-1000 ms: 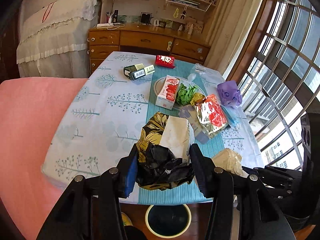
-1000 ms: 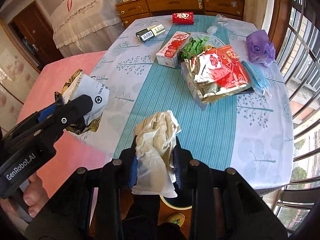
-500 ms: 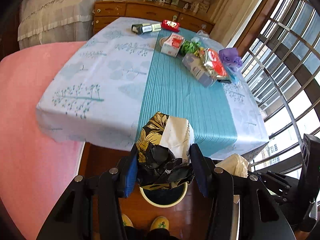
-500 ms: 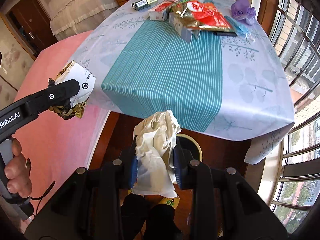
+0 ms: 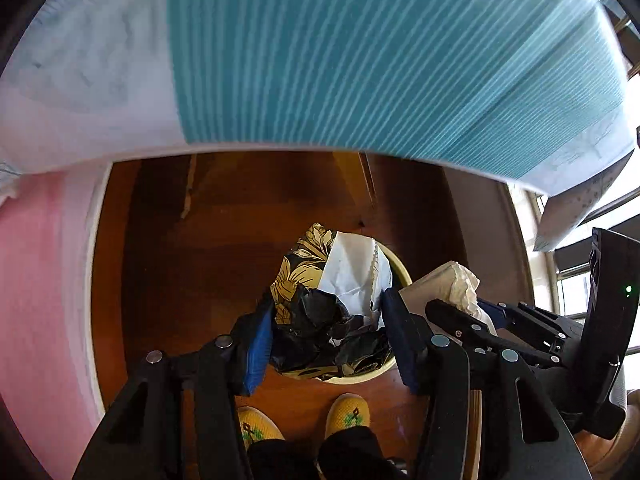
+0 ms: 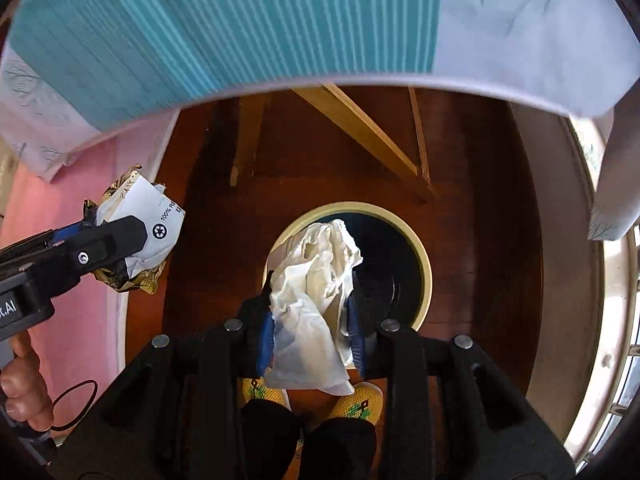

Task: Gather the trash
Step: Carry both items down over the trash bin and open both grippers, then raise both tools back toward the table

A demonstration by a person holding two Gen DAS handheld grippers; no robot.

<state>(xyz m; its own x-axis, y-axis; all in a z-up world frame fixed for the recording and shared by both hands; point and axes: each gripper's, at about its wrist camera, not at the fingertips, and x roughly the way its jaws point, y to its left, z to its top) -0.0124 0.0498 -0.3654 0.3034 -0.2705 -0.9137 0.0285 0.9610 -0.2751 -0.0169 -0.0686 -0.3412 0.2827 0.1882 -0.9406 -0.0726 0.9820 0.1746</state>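
My left gripper (image 5: 326, 320) is shut on a crumpled black, gold and white wrapper (image 5: 328, 280) and holds it over the cream-rimmed trash bin (image 5: 400, 272) on the floor. The wrapper (image 6: 138, 236) and left gripper (image 6: 116, 240) also show in the right wrist view, left of the bin. My right gripper (image 6: 312, 312) is shut on a crumpled white tissue (image 6: 316, 280) directly above the round bin (image 6: 424, 264), whose dark inside shows. The tissue (image 5: 452, 284) and right gripper (image 5: 472, 312) appear at the right of the left wrist view.
The table's edge with its teal-striped and white cloth (image 5: 360, 60) hangs over the top of both views (image 6: 240, 32). Below are a dark wooden floor (image 5: 200, 260), wooden table legs (image 6: 360, 128), a pink cover (image 5: 40, 280) at the left and my yellow slippers (image 5: 348, 412).
Both grippers have dropped from above the tabletop to below its edge and now point down at the bin. The items on the table have left the view. Both still hold their trash.
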